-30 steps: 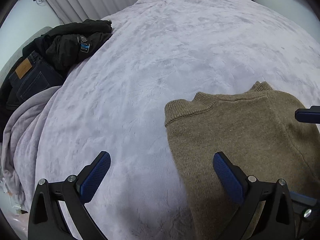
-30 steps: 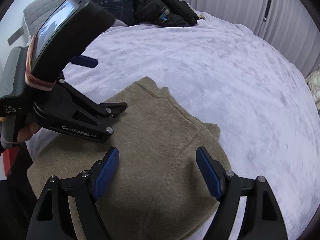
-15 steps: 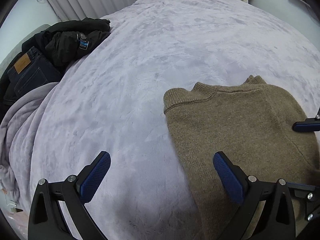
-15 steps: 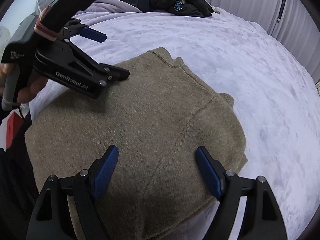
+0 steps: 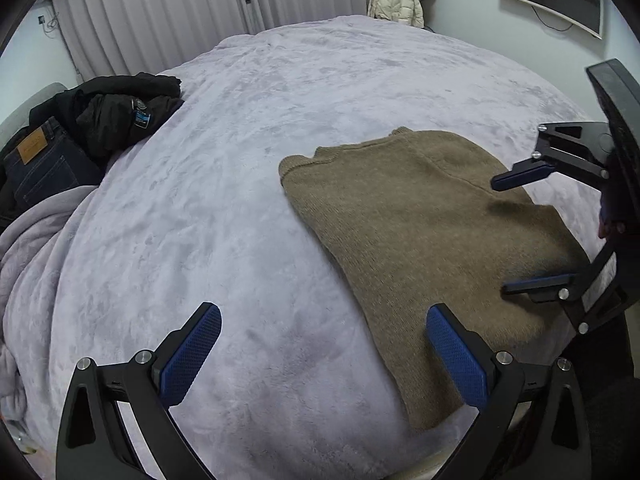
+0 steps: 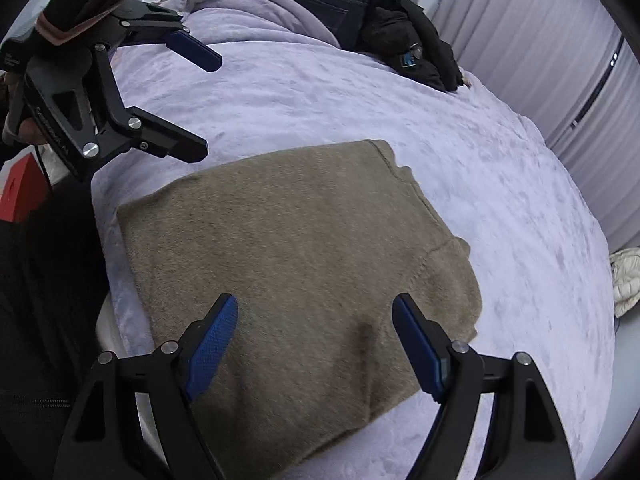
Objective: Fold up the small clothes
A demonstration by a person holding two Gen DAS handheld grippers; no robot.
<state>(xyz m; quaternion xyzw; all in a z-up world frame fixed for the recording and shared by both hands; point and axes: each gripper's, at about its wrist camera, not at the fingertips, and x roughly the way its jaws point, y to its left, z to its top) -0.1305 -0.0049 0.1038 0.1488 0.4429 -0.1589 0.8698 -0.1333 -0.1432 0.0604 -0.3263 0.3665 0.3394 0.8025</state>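
Note:
A folded brown knit sweater [image 5: 420,232] lies flat on the lilac bed blanket [image 5: 240,160], near the bed's front edge; it also shows in the right wrist view [image 6: 288,256]. My left gripper [image 5: 324,354] is open and empty, held above the blanket just left of the sweater; it also shows in the right wrist view [image 6: 196,100]. My right gripper [image 6: 316,344] is open and empty, held above the sweater's near part; it also shows in the left wrist view [image 5: 520,228].
A pile of black jacket [image 5: 120,116] and dark jeans [image 5: 36,168] lies at the bed's far left, also in the right wrist view [image 6: 400,36]. A white puffy jacket [image 5: 394,2] hangs beyond the bed. Curtains [image 5: 160,12] line the far wall. A red box [image 6: 18,190] is beside the bed.
Both grippers have lifted up and back from the sweater, so more of the bed and room shows. The sweater stays folded and flat. Both grippers stayed open.

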